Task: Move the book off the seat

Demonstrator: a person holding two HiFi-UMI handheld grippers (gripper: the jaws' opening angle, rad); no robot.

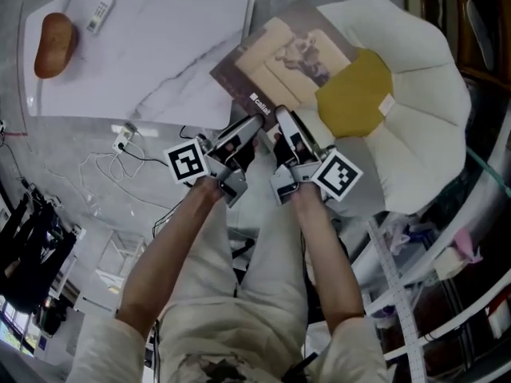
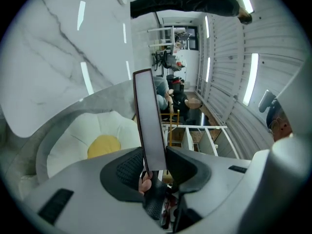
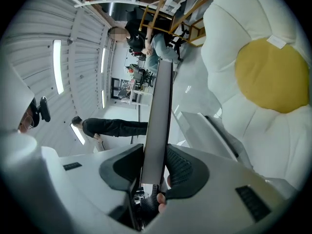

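My left tool point(image 1: 252, 128) and right tool point(image 1: 284, 123) are each clamped, jaws part-way closed, on the near edge of the book point(image 1: 289, 61). Only the head view shows its cover, lying between the white tabletop point(image 1: 160, 46) and the flower-shaped seat cushion point(image 1: 423, 118). Both gripper views show it edge-on, apparently raised off the cushion.

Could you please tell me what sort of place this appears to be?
Probably an indoor lab or workshop staged with furniture: a marble-look table, a daisy-shaped cushion seat, loose cables on the floor, and panelled walls with strip lights.
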